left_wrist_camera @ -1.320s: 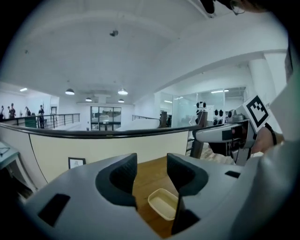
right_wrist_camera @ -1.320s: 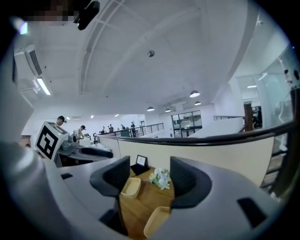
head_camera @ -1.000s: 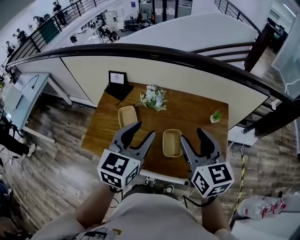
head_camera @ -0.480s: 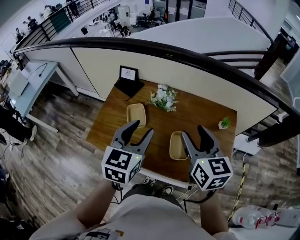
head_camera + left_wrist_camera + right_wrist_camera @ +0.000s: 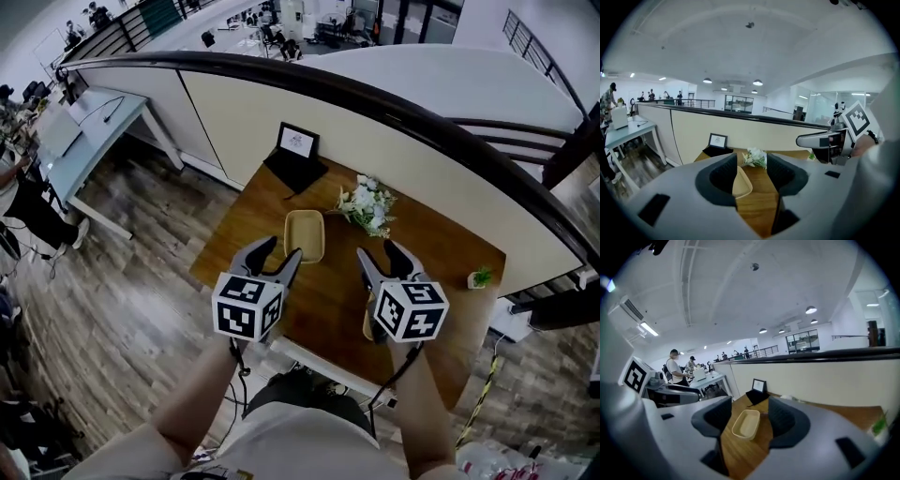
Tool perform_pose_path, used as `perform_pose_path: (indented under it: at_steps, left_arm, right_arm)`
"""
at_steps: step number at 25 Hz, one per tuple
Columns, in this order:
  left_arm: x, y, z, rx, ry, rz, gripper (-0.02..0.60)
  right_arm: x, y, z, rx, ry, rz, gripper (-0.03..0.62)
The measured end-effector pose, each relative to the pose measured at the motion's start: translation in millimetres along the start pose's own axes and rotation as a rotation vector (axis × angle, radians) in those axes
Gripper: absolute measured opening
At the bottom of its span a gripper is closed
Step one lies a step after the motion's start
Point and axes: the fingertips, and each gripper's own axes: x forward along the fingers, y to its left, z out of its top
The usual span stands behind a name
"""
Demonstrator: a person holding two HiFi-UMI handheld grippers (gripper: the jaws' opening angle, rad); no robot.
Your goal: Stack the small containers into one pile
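Observation:
Two shallow tan containers lie on the wooden table [image 5: 441, 262]. One container [image 5: 305, 234] sits toward the back left, just beyond my left gripper [image 5: 278, 249]. It also shows ahead between the jaws in the left gripper view [image 5: 742, 183] and the right gripper view [image 5: 746, 423]. The second container [image 5: 365, 324] is almost wholly hidden under my right gripper [image 5: 382, 251]. Both grippers hover above the table's near half, side by side. Each stands open with nothing between its jaws.
A bunch of white flowers [image 5: 367, 204] lies at the table's back. A small picture frame [image 5: 298, 142] on a black mat stands at the back left corner. A little potted plant [image 5: 481, 277] is at the right edge. A curved black-railed wall runs behind the table.
Both grippers have moved forward and down over the table. The right gripper now covers the second container, which showed plainly before. The head view has shifted.

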Motion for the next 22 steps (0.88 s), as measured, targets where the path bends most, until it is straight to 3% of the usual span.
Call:
perform_pose_path:
  at_steps: [12, 19, 22]
  left_arm:
    - [90, 76, -87, -0.175, 0.165, 0.045, 0.195]
    - [134, 98, -145, -0.276, 0.261, 0.036, 0.192]
    - [147, 103, -163, -0.286, 0.291, 0.033, 0.190]
  right_arm:
    - [144, -12, -93, 0.022, 0.241, 0.057, 0.244]
    - [189, -13, -160, 0.033, 0.351, 0.079, 0.236]
    - [202, -16, -182, 0.067, 0.374, 0.085, 0.223]
